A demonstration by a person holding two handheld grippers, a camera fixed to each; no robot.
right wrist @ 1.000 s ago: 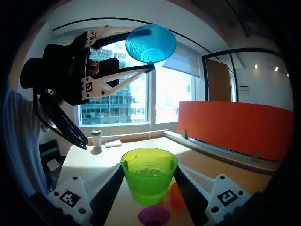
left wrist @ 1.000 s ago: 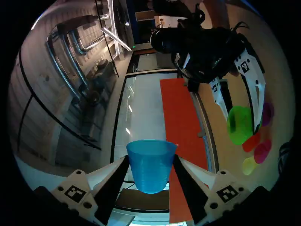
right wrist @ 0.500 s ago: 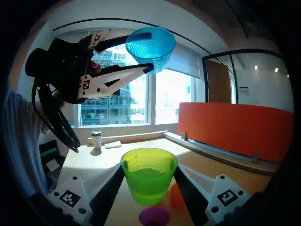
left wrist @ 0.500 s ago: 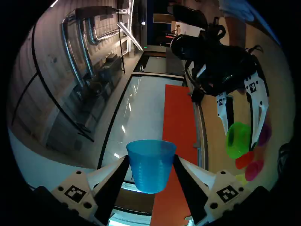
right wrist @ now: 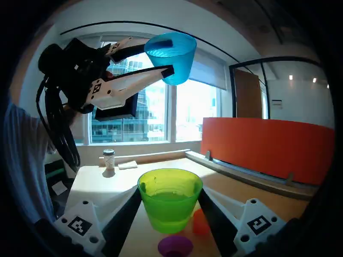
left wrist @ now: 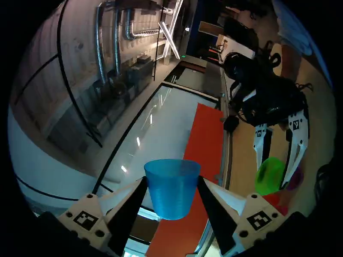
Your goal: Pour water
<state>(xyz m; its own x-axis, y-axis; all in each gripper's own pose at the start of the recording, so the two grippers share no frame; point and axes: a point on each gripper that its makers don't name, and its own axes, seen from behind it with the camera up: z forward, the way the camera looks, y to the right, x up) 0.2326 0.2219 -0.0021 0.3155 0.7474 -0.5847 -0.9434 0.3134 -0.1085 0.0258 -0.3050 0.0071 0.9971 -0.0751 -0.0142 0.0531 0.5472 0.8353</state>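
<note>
Now left hand-held gripper pinches blue cup mid-wall, high above right hand-held gripper, which pinches part-full green cup over table. Judgement: thin plastic, light, flexible; hold gently mid-wall.

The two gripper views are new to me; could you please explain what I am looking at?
No robot: a person holds a two-finger claw in each hand, each carrying a camera looking along its fingers. The left gripper view shows the left claw shut on a blue cup. The right gripper view shows the right claw shut on a green cup with liquid, the blue cup tilted higher up. On the wooden table sit a purple cup, an orange cup and a lidded cup.
</note>
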